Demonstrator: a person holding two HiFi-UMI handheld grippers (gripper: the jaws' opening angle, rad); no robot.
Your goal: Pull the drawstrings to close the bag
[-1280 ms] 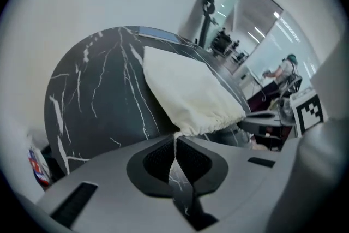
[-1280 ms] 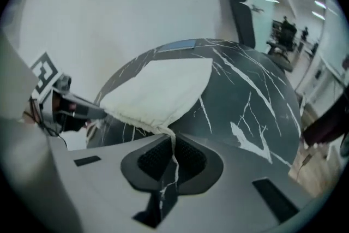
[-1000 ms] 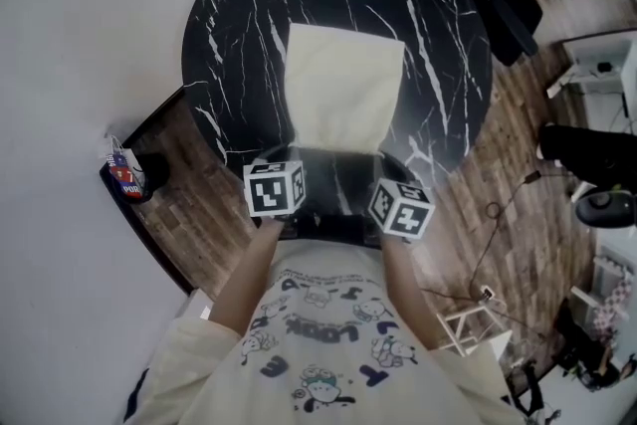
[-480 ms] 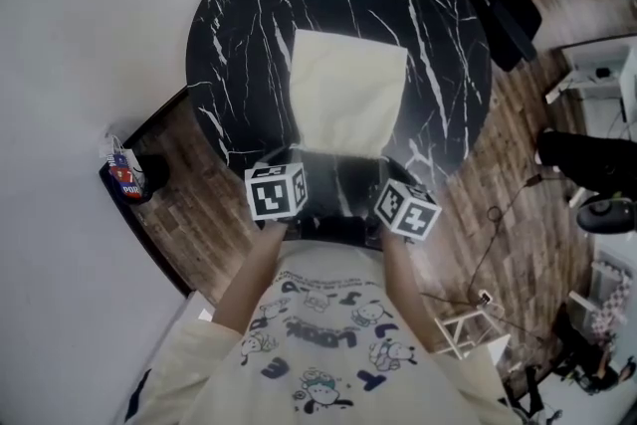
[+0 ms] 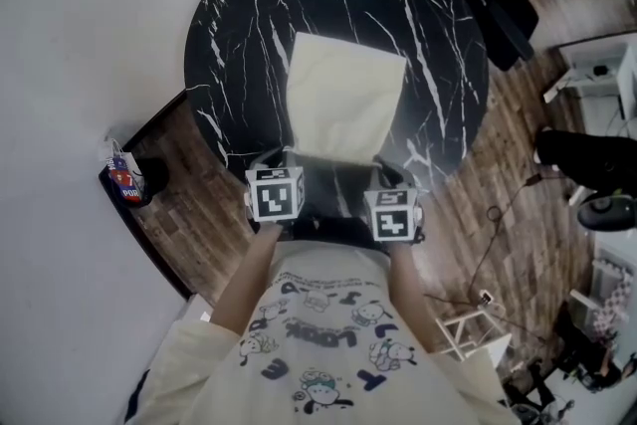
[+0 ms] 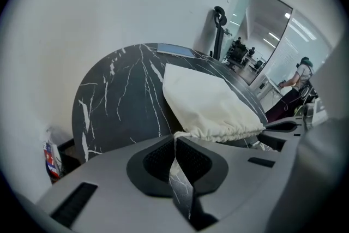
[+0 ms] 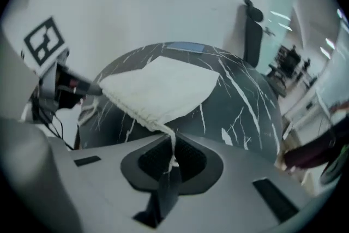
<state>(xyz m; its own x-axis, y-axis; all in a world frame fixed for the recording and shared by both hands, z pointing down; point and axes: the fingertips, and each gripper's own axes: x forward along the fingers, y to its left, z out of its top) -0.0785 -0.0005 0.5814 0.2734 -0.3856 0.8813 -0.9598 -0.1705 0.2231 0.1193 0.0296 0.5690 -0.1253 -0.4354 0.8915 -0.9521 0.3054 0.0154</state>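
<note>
Black marbled round counter [image 5: 229, 35] carries cream bag [image 5: 343, 100], its puckered mouth at the near edge. Left tool [image 6: 175, 144] and right tool [image 7: 172, 154] each clenched on a drawstring [image 7: 170, 139]. Cinching step in hand. Next move likely calls for drawing both cords outward evenly, grips firm.

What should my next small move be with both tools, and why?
Probably draw the left tool and the right tool apart sideways, away from each other. Each is shut on a drawstring at one end of the bag's near hem. That hem looks only partly gathered, so pulling outward should cinch it tighter.
</note>
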